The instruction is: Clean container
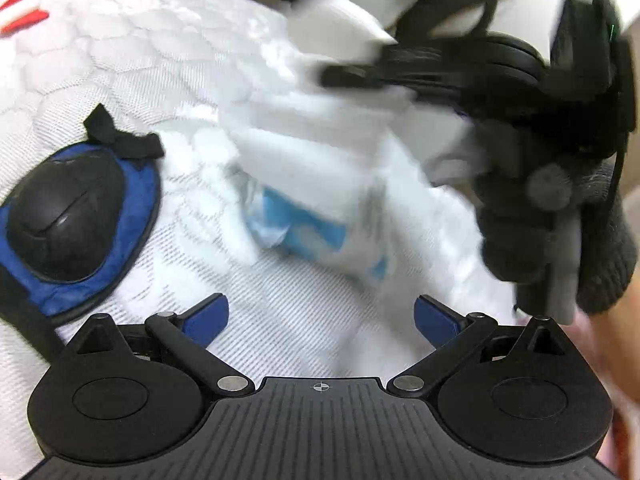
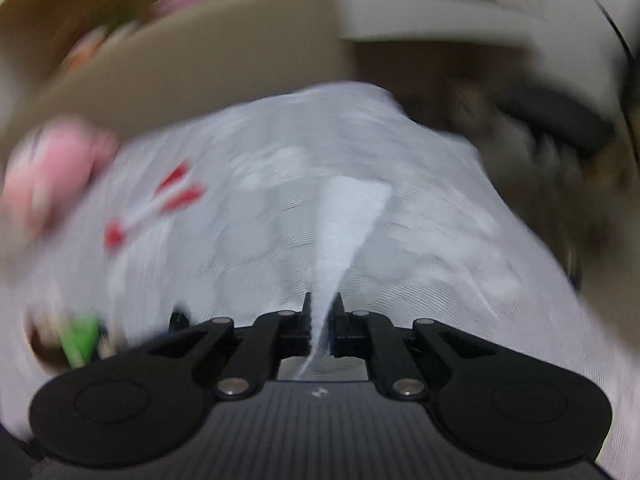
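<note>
In the left wrist view my left gripper stands open over a white quilted cover, its blue pads wide apart with nothing between them. Just ahead lies a blue-and-white wipe pack, blurred, with a white wipe rising out of it. My right gripper comes in from the upper right, held by a hand in a dark glove. In the right wrist view my right gripper is shut on the white wipe, which fans out ahead of the fingers. No container is clearly visible.
A blue pad with a black hard cap lies on the cover at the left. The blurred right wrist view shows a brown cardboard flap beyond the cover, a pink thing at left, red marks and a green item.
</note>
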### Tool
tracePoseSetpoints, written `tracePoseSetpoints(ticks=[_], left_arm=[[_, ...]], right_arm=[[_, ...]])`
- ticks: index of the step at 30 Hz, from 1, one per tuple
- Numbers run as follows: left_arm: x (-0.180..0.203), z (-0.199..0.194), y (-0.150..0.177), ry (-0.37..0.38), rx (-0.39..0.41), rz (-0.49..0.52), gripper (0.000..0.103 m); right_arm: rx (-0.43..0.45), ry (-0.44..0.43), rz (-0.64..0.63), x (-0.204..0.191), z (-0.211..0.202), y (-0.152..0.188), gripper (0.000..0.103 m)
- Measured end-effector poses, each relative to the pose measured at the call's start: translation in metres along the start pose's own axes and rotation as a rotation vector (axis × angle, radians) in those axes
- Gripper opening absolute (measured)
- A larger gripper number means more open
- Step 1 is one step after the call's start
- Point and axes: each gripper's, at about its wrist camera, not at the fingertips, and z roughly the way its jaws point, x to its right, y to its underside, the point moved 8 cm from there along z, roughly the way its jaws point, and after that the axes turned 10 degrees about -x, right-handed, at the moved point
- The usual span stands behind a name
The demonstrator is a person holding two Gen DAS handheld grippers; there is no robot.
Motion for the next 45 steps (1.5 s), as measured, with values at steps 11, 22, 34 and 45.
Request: tracePoseSetpoints(ticks=[11, 22, 34, 45], left_arm=[[-0.021, 0.046, -0.044, 0.079, -0.005, -0.173, 0.102], [-0.015, -0.022, -0.025, -0.333, -0.033, 0.205, 0.065], [-0.01, -0.015, -0.021, -0.354, -0.034, 0.18, 0.089], [-0.044, -0.002, -0.021, -0.203, 0.124, -0.237, 0.097]], right_arm=[[-0.264, -0.127, 0.291, 0.047, 0.038, 0.066, 0.007], [-0.242, -0.33, 0.177, -0.024, 0.014, 0.066, 0.007], [-0.226, -0.138, 0.267, 0.013, 0.014, 0.081, 0.007], [-0.111, -0.218, 0.197, 0.001, -0.007, 0.067, 0.007]])
